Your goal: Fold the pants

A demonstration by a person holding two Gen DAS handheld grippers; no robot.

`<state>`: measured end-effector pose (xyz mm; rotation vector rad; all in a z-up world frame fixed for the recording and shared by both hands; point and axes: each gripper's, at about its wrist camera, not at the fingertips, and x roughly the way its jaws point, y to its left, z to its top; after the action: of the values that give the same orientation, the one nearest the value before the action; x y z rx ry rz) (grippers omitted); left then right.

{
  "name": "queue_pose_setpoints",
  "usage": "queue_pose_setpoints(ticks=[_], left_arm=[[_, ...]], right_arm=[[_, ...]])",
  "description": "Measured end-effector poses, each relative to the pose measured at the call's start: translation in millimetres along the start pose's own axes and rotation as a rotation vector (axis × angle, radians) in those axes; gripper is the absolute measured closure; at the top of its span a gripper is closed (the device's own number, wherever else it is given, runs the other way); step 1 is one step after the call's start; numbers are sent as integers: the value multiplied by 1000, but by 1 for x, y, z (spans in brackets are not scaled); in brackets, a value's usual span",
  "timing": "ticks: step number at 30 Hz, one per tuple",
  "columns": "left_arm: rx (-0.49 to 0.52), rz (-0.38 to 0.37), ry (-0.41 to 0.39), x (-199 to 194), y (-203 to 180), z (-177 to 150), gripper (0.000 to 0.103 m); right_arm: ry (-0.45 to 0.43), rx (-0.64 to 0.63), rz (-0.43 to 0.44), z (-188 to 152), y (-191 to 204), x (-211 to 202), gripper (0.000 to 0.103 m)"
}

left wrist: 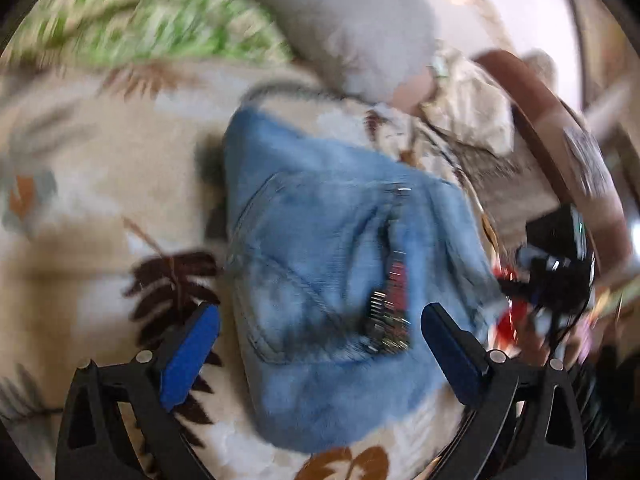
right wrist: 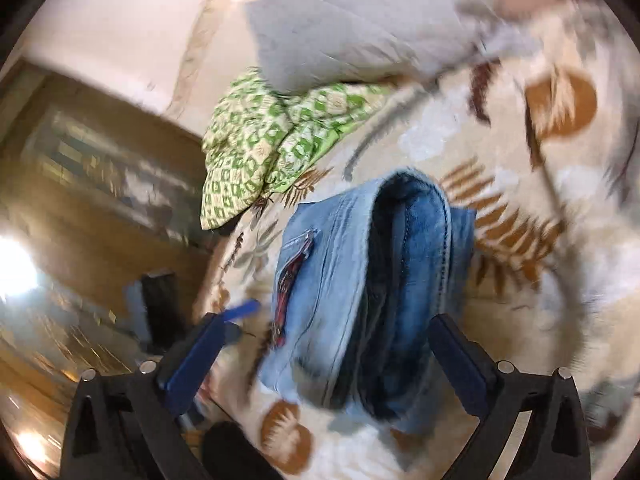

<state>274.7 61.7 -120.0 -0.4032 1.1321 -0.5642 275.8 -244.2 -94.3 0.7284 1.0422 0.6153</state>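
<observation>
The pants (left wrist: 336,280), light blue jeans, lie folded into a compact bundle on a bed that is covered with a cream bedspread (left wrist: 100,200) printed with brown and orange leaves. In the left wrist view the bundle shows a back pocket with its curved stitching and a dark and red label on the denim. In the right wrist view the same pants (right wrist: 360,300) show the folded edge, where the darker inner layers of denim are stacked one in another.

The left claw (left wrist: 320,344) is wide open. Its two blue pads stand on either side of the bundle, above it, and they do not press on the cloth. The right claw (right wrist: 332,352) is also wide open, with one pad on each side of the denim and nothing held between them. Both pictures are blurred by motion, so I cannot tell whether any finger touches the fabric.

Beyond the pants lies a grey pillow (left wrist: 352,24), and beside it a crumpled cloth with a green and white pattern (right wrist: 264,148). In the left wrist view a brown curved edge of wood (left wrist: 560,132) runs along the right side, and near it there is a dark object that is too blurred to name. In the right wrist view a wooden floor (right wrist: 60,340) is visible at the left of the bed.
</observation>
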Motion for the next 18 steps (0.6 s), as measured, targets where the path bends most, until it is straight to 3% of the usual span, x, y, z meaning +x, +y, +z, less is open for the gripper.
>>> queue_pose_setpoints(ticks=[3,6,9,10,11,13,16,18], left_arm=[[-116,-27,29,18,18,-3,2],[-163,-96,-11,20,23,-1,1],[-186,-150,-12,26,21,4,2],[-183,-167,-7,30,18,6,12],[-175,-150,5,33,16,9,19],[-140,-129,19,37,11,13,47],[-76,-141,-6,26,-1,18,67],[-18,-143,-39,16,-12,21,68]], right_arm=[[47,76,-75,0,-22,24,0],[92,203,7,-8,-46,43,0],[48,174,59,-7,-40,50,4],[52,169,71,-6,-38,53,18],[60,159,52,-5,-33,60,21],[59,117,7,-3,-26,66,39],[41,43,-23,-2,-14,67,53],[14,-47,-49,-1,4,62,63]])
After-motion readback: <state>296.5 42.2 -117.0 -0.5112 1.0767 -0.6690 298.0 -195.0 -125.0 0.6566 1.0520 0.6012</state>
